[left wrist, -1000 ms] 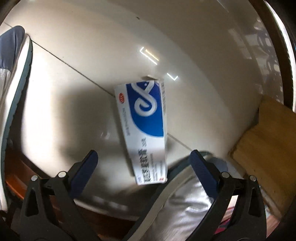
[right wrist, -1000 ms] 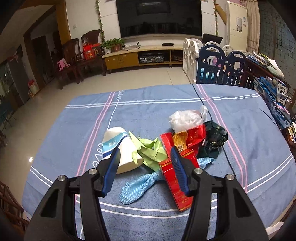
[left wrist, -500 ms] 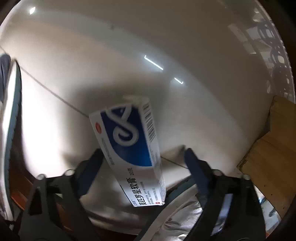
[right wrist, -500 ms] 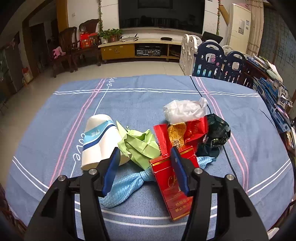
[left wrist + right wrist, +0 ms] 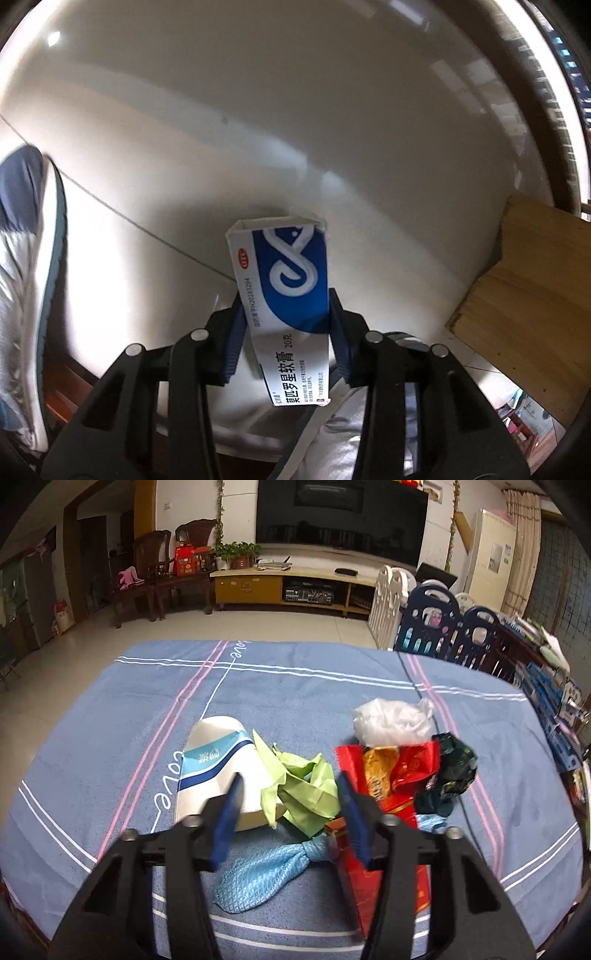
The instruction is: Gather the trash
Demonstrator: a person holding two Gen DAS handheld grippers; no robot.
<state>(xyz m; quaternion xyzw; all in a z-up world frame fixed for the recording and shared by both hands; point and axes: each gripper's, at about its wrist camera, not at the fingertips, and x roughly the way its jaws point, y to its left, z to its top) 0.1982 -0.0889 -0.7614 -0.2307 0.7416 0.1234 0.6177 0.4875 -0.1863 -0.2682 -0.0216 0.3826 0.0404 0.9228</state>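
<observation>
Left tool (image 5: 286, 332): clamped on a blue-and-white medicine box (image 5: 284, 295), one blue pad on each long side. The box stands roughly upright between the pads, open flap end far, printed end near. Beneath it lies a pale tiled floor (image 5: 258, 129); a wooden board (image 5: 524, 314) sits at right and a grey-and-white shoe (image 5: 26, 277) at the left edge.

Right tool (image 5: 288, 812): fingers apart, holding nothing, hovering over the near side of the trash pile on a bench covered with a blue striped cloth (image 5: 295, 679).

Pile contents, left to right:
- white paper cup (image 5: 218, 768) with blue band, lying on its side, partly behind the left finger
- crumpled green paper (image 5: 303, 782), touching the cup, between the fingers
- light blue mesh cloth (image 5: 266, 871), near, below the green paper
- red carton (image 5: 384, 878), near right, partly behind the right finger
- red snack wrapper (image 5: 399, 768), resting on the carton's far end
- white plastic bag (image 5: 391, 720), far side of the wrapper
- dark green wrapper (image 5: 454, 768), just right of the red wrapper
</observation>
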